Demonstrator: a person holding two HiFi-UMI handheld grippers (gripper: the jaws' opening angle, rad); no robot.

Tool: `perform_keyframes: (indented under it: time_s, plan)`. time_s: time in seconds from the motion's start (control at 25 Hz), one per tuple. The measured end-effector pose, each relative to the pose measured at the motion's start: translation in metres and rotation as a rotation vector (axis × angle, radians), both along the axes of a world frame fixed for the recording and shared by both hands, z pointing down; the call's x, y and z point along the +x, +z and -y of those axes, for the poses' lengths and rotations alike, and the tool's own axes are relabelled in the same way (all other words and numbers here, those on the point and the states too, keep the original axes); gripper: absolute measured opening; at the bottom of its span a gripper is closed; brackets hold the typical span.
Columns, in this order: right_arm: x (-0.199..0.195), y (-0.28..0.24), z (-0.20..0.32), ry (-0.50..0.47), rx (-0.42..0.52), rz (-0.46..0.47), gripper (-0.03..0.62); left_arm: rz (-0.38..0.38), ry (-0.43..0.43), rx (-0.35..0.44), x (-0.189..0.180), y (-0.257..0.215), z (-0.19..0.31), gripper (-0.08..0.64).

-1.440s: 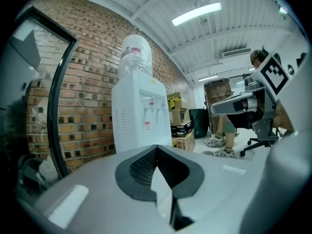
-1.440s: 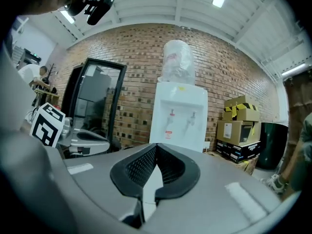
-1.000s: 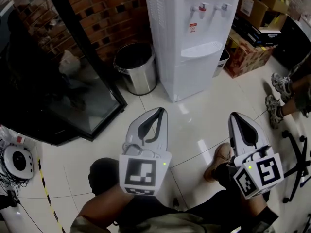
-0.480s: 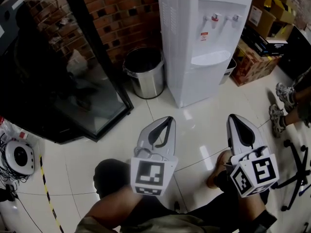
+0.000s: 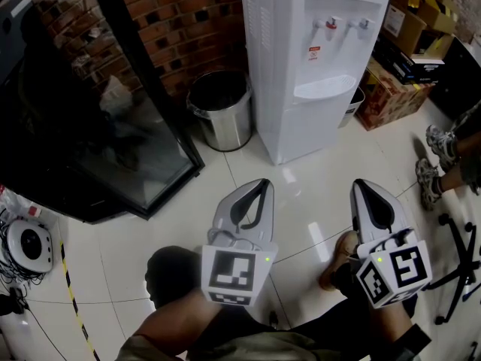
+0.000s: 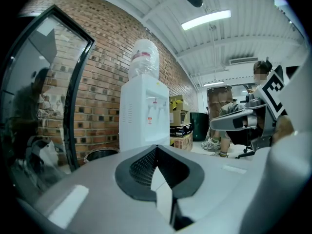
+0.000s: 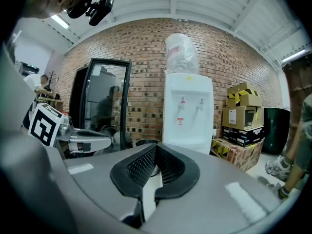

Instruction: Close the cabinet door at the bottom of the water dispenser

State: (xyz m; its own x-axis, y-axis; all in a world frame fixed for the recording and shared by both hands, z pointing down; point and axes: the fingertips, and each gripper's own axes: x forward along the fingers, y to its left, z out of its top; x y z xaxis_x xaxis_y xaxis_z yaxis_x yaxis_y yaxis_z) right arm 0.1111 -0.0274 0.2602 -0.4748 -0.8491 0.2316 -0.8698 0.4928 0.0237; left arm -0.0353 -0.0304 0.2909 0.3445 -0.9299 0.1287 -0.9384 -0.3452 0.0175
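Observation:
The white water dispenser [image 5: 316, 59] stands against the brick wall, with a bottle [image 6: 144, 57] on top. Its lower cabinet door [image 5: 319, 126] lies flush with the front. My left gripper [image 5: 263, 183] hovers over the floor tiles well short of the dispenser, jaws together and empty. My right gripper [image 5: 359, 183] hangs beside it to the right, also shut with nothing held. The dispenser [image 6: 144, 116] shows straight ahead in the left gripper view, beyond the left gripper [image 6: 156, 147]. In the right gripper view the dispenser [image 7: 187, 111] stands past the right gripper [image 7: 156, 146].
A steel bin [image 5: 219, 107] stands left of the dispenser, beside a black-framed glass door [image 5: 143, 89]. Cardboard boxes [image 5: 391, 81] are stacked to its right. A seated person's shoes [image 5: 436, 156] and a chair base [image 5: 462, 254] are at the right.
The head view has shifted, so the dispenser sits further right in the picture. Both grippers stay shut in about the same place.

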Motion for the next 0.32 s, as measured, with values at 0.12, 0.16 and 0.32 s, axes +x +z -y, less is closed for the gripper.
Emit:
perform_keyframes:
  time_s: [0.12, 0.16, 0.32]
  plan:
    - [0.001, 0.0009, -0.0004, 0.0, -0.001, 0.0, 0.0, 0.006, 0.0, 0.001, 0.0013, 0.0023, -0.0004, 0.0]
    - [0.0013, 0.0014, -0.0005, 0.001, -0.001, 0.0, 0.0, 0.007, 0.0, 0.002, 0.0015, 0.0024, -0.0005, 0.0]
    - [0.0024, 0.0038, 0.0004, 0.002, -0.003, -0.003, 0.0, 0.007, -0.003, 0.003, 0.0016, 0.0029, -0.0005, 0.002]
